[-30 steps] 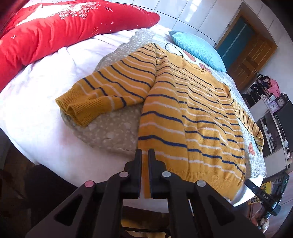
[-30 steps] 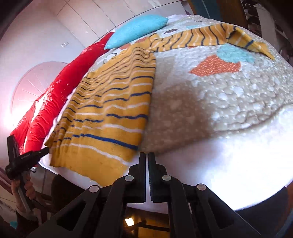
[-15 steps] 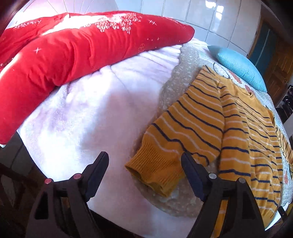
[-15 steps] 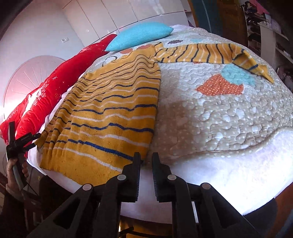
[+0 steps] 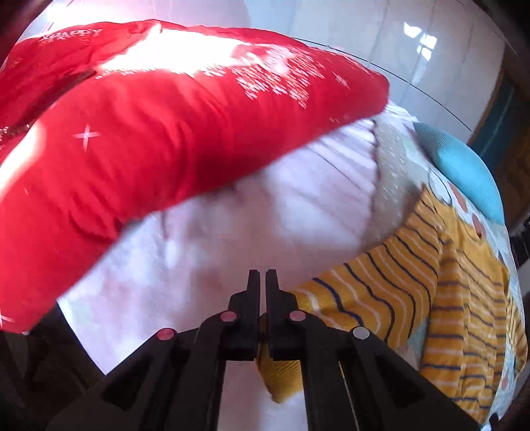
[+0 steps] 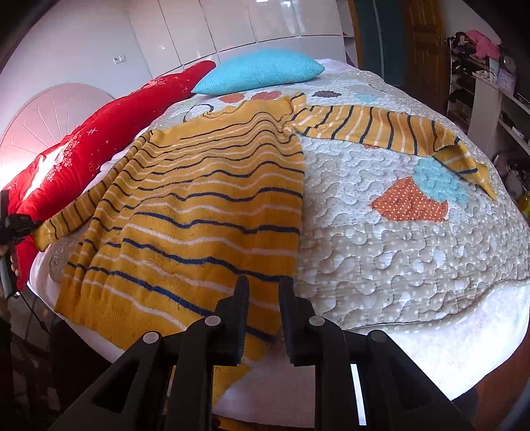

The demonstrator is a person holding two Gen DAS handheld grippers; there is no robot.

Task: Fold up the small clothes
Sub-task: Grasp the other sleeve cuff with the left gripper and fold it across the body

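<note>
- A red quilt (image 5: 172, 132) with white star and snowflake prints lies bunched along one side of the bed.
- A turquoise pillow (image 6: 258, 71) sits at the head.
- A beige quilted coverlet (image 6: 397, 245) carries orange and blue patches.
- White glossy wardrobe doors (image 6: 232, 26) stand behind.
- Cluttered shelves (image 6: 480, 76) fill the right wall.

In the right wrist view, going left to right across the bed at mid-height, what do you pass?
Left gripper at the sleeve cuff → red quilt → striped yellow sweater → orange dotted patch on the quilted bedspread.
</note>
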